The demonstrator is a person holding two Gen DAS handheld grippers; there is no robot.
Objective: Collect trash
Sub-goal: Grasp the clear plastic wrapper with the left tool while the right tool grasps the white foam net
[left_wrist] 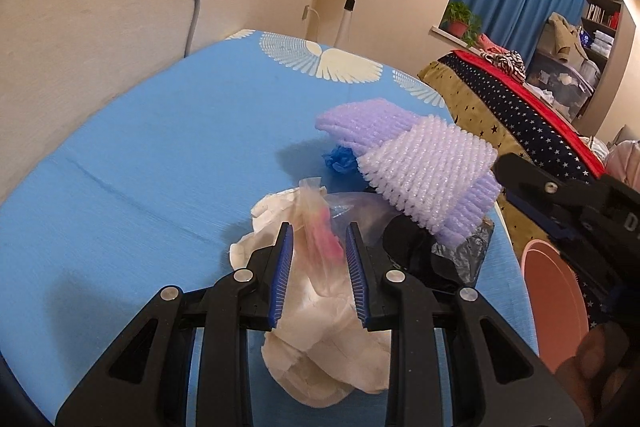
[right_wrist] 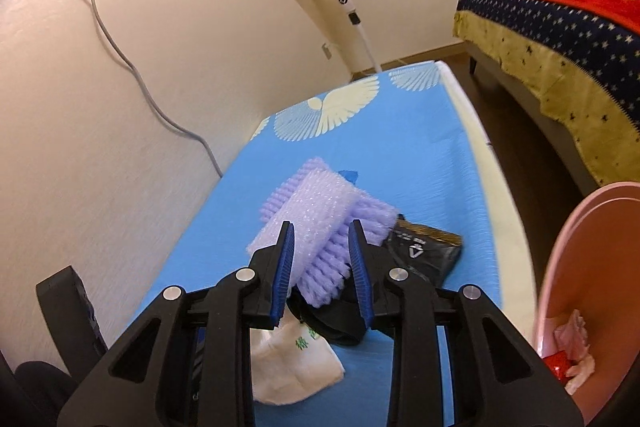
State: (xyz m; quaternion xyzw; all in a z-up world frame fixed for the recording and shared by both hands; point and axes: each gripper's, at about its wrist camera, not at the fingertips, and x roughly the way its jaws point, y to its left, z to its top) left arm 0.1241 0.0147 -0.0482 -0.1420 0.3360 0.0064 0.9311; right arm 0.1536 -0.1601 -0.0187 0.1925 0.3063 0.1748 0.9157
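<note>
Your left gripper [left_wrist: 319, 233] jaws stand released, straddling a clear plastic bag [left_wrist: 320, 223]. Your right gripper [right_wrist: 321, 231] jaws stand released around purple foam netting [right_wrist: 320, 223]; pink bin [right_wrist: 560, 267] at 3 o'clock.

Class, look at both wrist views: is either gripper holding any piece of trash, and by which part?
Neither. The left gripper is open around a clear plastic bag; the right gripper is open around purple foam netting.
</note>
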